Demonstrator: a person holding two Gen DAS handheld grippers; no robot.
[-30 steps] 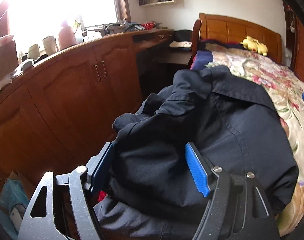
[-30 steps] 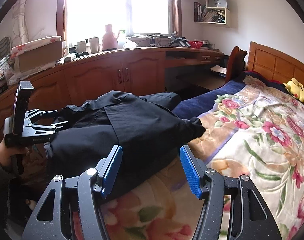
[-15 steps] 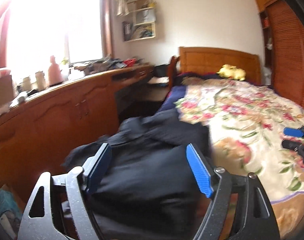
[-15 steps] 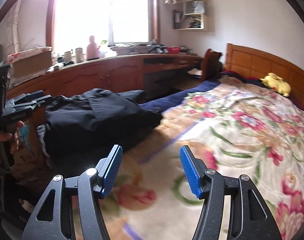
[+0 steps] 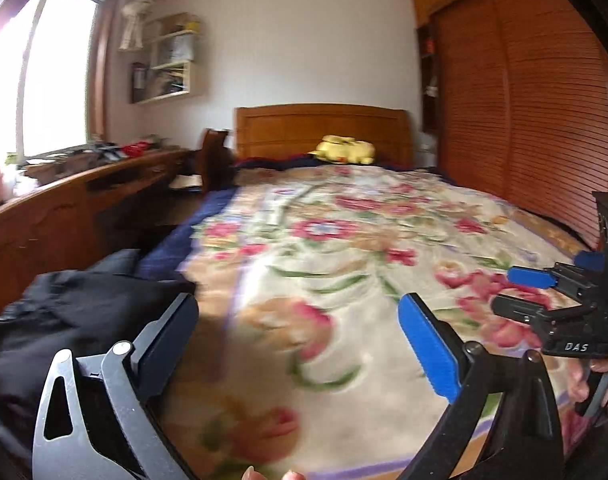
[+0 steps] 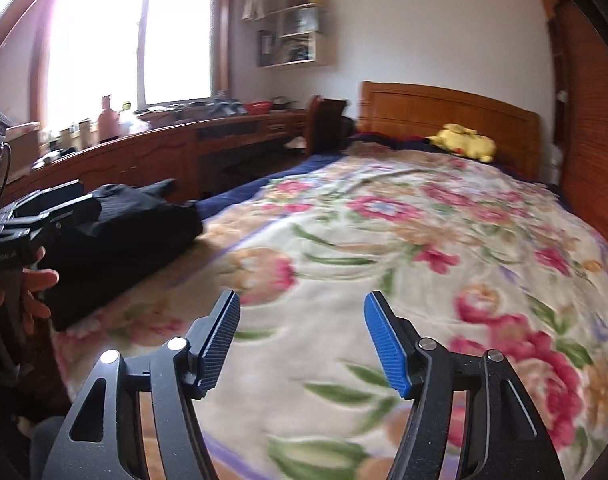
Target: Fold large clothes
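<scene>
A dark navy garment (image 5: 64,312) lies bunched at the near left corner of the bed, also in the right wrist view (image 6: 120,240). My left gripper (image 5: 300,332) is open and empty, above the floral blanket (image 5: 344,248) just right of the garment. My right gripper (image 6: 302,336) is open and empty over the blanket (image 6: 424,240), well right of the garment. The right gripper shows at the right edge of the left wrist view (image 5: 544,280); the left gripper shows at the left edge of the right wrist view (image 6: 52,208), close to the garment.
A wooden headboard (image 5: 320,128) with a yellow plush toy (image 5: 344,150) stands at the far end. A long wooden cabinet and desk (image 6: 164,160) runs along the left under the window. A slatted wardrobe (image 5: 524,120) lines the right wall.
Both grippers have swung right, away from the garment and toward the open blanket. The garment has slid from the middle of both views to their left sides. Both stay open.
</scene>
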